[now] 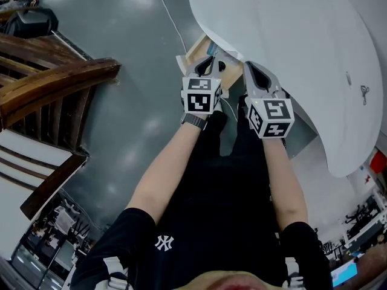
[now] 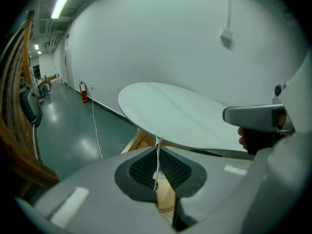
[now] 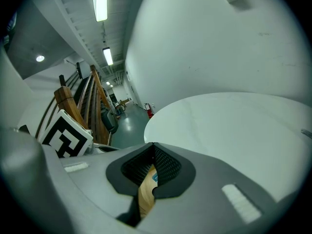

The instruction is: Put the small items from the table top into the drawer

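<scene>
Glossy grey-green floor (image 1: 136,32) fills the head view's upper left, with dark wooden slatted furniture (image 1: 54,83) at the left edge and a round white table (image 1: 290,35) upper right. In the left gripper view, a plain white wall (image 2: 170,33) spans the top, a strip light (image 2: 60,4) glows upper left, and a red fire extinguisher (image 2: 84,92) stands at mid-left.

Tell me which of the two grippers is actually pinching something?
The left gripper: a thin metal piece is clamped between its jaws. The right gripper is shut on nothing.
</scene>
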### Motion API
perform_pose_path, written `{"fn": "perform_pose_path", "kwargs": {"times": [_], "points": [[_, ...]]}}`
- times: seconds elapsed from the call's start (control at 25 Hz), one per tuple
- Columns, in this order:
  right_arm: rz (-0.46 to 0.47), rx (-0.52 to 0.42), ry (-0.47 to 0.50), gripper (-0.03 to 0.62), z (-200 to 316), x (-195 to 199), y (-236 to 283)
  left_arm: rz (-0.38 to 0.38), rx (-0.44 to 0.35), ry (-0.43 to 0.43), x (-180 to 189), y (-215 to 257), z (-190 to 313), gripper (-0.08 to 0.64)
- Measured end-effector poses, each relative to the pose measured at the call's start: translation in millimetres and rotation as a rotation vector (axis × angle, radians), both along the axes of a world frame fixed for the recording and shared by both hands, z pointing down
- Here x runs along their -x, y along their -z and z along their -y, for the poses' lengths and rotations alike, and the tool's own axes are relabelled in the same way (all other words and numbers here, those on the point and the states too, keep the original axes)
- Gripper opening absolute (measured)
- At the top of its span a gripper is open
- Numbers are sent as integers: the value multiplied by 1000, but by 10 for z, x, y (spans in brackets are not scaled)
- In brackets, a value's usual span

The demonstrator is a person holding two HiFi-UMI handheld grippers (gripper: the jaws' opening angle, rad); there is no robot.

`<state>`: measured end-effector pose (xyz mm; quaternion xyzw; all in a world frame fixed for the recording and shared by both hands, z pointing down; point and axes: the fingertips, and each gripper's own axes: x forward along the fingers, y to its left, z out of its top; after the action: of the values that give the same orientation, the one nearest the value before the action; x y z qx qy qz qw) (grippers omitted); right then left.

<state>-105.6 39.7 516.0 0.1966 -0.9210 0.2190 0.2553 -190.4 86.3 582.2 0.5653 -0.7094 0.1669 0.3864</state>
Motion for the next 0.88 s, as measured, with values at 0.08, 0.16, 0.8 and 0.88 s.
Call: {"fn": "perform_pose_path", "kwargs": {"times": [0.08, 0.16, 0.8, 0.88], "points": [[2, 1, -4, 28, -23, 6, -41, -17, 15, 6, 22, -95, -14, 17], [8, 2, -6, 28, -41, 12, -76, -26, 29, 10, 43, -185, -22, 17], [28, -14, -29, 28, 113, 118, -328, -56, 64, 21, 218, -762, 124, 35], [28, -16, -29, 28, 136, 139, -343, -53, 60, 25, 258, -764, 142, 37]]}}
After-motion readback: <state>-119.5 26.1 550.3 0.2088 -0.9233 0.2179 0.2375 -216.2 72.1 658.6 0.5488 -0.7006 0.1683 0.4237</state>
